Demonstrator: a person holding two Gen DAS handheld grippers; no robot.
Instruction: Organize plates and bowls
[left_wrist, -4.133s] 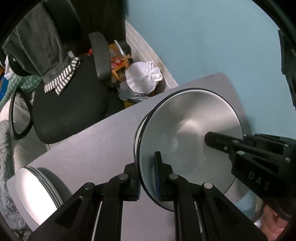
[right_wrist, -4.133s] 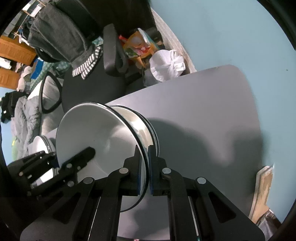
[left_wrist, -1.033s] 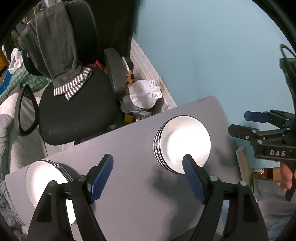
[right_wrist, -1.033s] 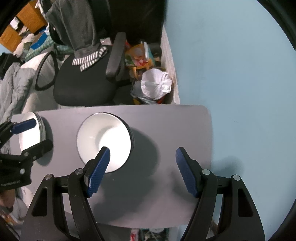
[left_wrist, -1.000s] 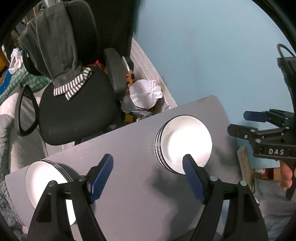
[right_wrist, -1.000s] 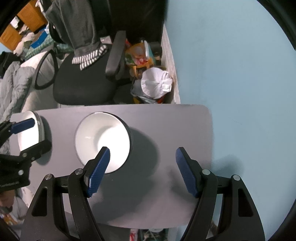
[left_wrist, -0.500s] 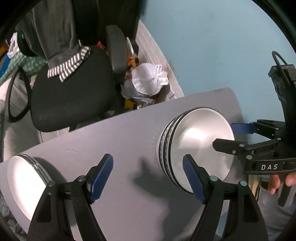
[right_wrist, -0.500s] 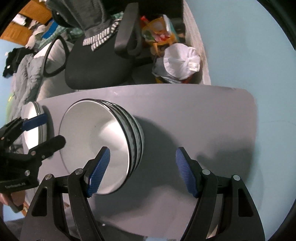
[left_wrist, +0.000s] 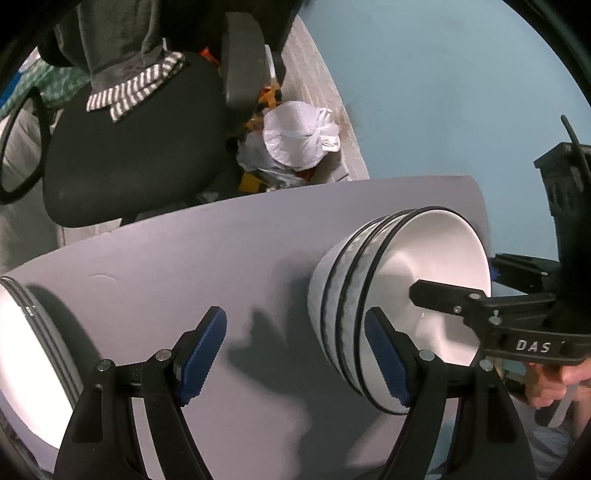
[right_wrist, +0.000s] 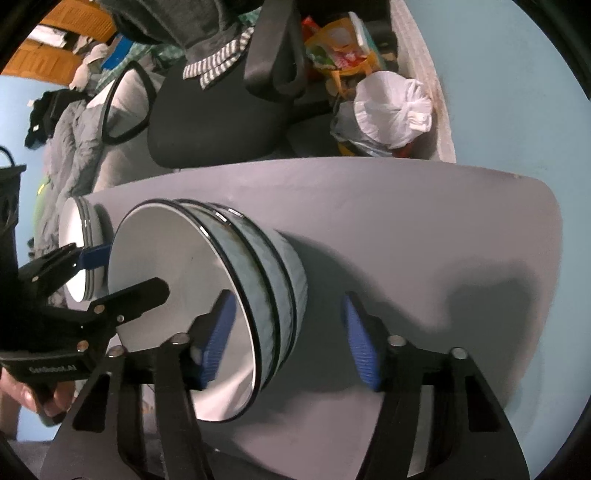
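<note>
A stack of white bowls with black rims (left_wrist: 402, 280) (right_wrist: 273, 266) stands on the grey table (left_wrist: 221, 258). My right gripper (right_wrist: 288, 341) straddles the stack's near wall, one blue pad inside the top bowl and the other outside, clear of the wall. Its jaws are closing. My left gripper (left_wrist: 295, 358) stands wide open across the opposite wall of the stack, its right pad (left_wrist: 388, 362) at the rim and its left pad over bare table. A stack of white plates (left_wrist: 22, 350) (right_wrist: 79, 240) sits at the table's left end.
A black office chair (left_wrist: 129, 147) draped with grey clothes stands behind the table. Beside it lie a tied white bag (left_wrist: 299, 140) and coloured clutter. A blue wall runs along the right. A person's hand (left_wrist: 550, 384) holds the right gripper.
Both grippers have come down close onto the bowl stack, which now fills much more of each view. The right gripper's jaws have narrowed around the stack's wall.
</note>
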